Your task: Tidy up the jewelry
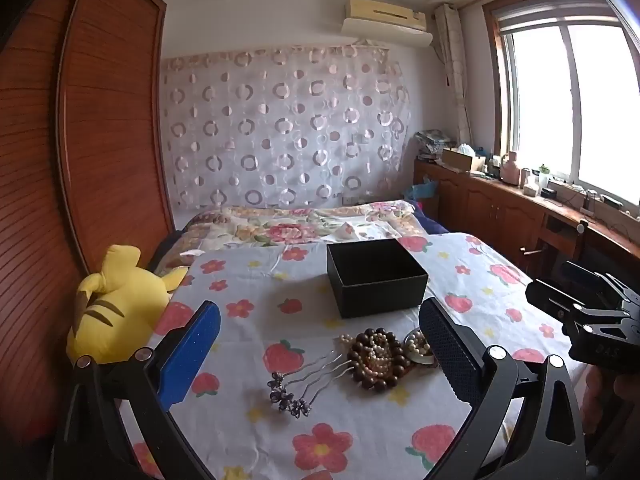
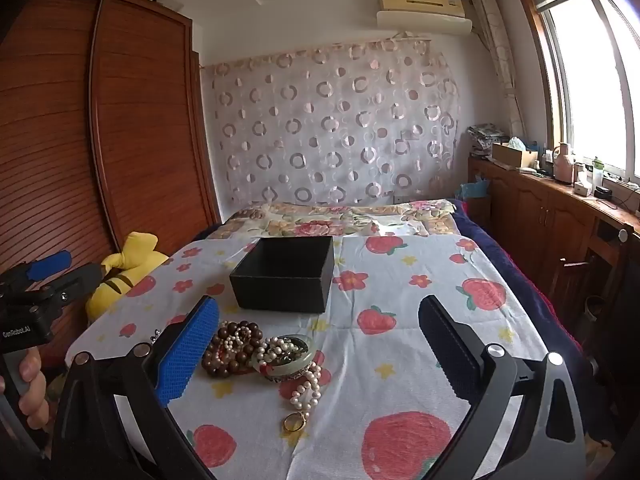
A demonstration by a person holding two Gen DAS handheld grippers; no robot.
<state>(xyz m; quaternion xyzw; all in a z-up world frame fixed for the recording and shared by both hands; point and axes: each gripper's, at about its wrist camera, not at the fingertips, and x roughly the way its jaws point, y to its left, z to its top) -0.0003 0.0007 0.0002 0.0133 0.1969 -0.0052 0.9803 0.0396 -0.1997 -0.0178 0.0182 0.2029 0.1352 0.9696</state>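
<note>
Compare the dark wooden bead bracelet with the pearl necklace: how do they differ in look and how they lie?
The wooden bead bracelet has large dark brown beads; the pearl necklace has small pale ones. The bracelet lies coiled in a compact heap, while the necklace trails toward the camera and ends in a gold oval pendant. Both rest on the strawberry-print cloth, tangled together, outside the black box.

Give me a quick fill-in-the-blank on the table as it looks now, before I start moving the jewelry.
1. The black box on the table is open and looks ____ inside.
2. The jewelry pile lies ____ the box, on the cloth.
3. Both the left gripper and the right gripper are ____ and hold nothing.
4. The silver hair comb lies on the pile's ____ side.

Missing words: empty; outside; open; left
</note>
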